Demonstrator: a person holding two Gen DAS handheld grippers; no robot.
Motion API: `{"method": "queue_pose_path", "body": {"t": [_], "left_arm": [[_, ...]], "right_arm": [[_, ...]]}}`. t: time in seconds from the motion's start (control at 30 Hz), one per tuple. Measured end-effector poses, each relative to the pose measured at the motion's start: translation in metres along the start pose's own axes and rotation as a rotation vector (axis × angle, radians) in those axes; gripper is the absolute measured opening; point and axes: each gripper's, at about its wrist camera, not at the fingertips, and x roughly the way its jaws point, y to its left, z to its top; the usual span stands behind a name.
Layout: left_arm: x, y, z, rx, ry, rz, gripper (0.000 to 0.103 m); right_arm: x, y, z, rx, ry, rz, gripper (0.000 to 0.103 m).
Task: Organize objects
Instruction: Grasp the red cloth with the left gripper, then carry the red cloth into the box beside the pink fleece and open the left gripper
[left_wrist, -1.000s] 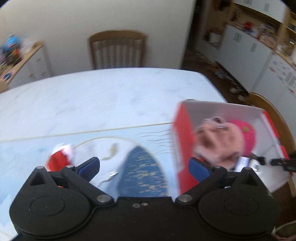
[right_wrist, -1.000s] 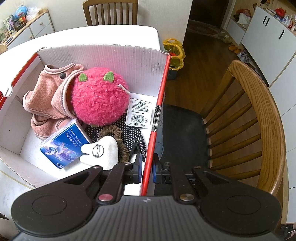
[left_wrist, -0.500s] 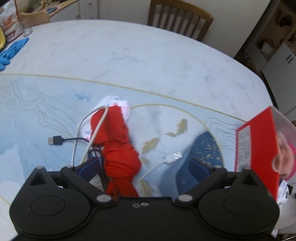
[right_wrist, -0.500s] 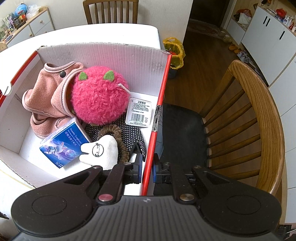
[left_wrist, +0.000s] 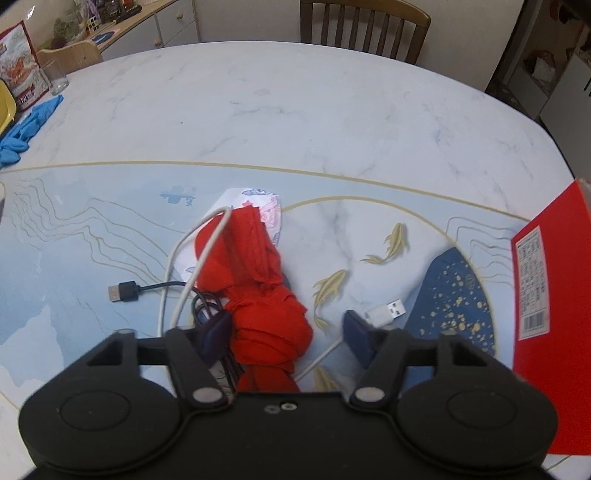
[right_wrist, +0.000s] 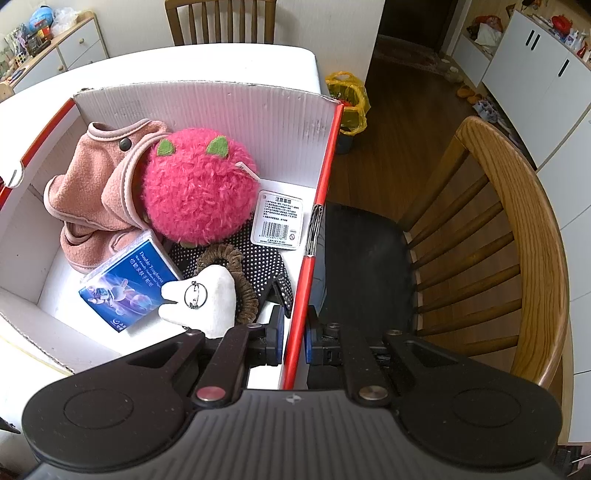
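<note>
In the left wrist view a crumpled red cloth (left_wrist: 255, 280) lies on the table, over a patterned white pouch (left_wrist: 258, 203), a white USB cable (left_wrist: 388, 308) and a black USB cable (left_wrist: 123, 291). My left gripper (left_wrist: 284, 338) is open, its fingers on either side of the cloth's near end. In the right wrist view my right gripper (right_wrist: 293, 338) is shut on the red right wall of the cardboard box (right_wrist: 317, 221). The box holds a pink plush ball (right_wrist: 199, 192), a pink garment (right_wrist: 96, 192), a blue packet (right_wrist: 129, 280), a white tooth plush (right_wrist: 203, 295) and dotted black gloves (right_wrist: 258, 258).
The box's red side (left_wrist: 546, 332) stands at the right of the left wrist view. A blue glove (left_wrist: 26, 125), a glass (left_wrist: 57, 75) and a snack bag (left_wrist: 20, 55) sit at the table's far left. Wooden chairs stand beyond the table (left_wrist: 364, 22) and right of the box (right_wrist: 517, 240).
My left gripper has swung left from the box to the red cloth and come down over it. My right gripper has stayed shut on the box wall.
</note>
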Motion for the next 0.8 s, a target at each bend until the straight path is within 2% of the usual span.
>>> {"method": "queue_pose_path", "body": {"t": [0.07, 0.27, 0.6, 0.8], "left_arm": [[-0.001, 0.002, -0.001, 0.006, -0.008, 0.013, 0.042], [-0.009, 0.009, -0.002, -0.007, -0.029, 0.008, 0.031], [-0.046, -0.004, 0.0, -0.021, -0.102, -0.093, 0.029], [-0.082, -0.029, 0.008, 0.012, -0.188, -0.177, 0.029]], "right_arm": [[0.0, 0.0, 0.0, 0.0, 0.0, 0.0, 0.01], [0.0, -0.001, -0.001, 0.003, 0.0, 0.0, 0.01], [0.0, -0.002, -0.002, 0.008, -0.001, 0.002, 0.01], [0.0, -0.001, -0.001, 0.007, 0.0, 0.001, 0.01]]}}
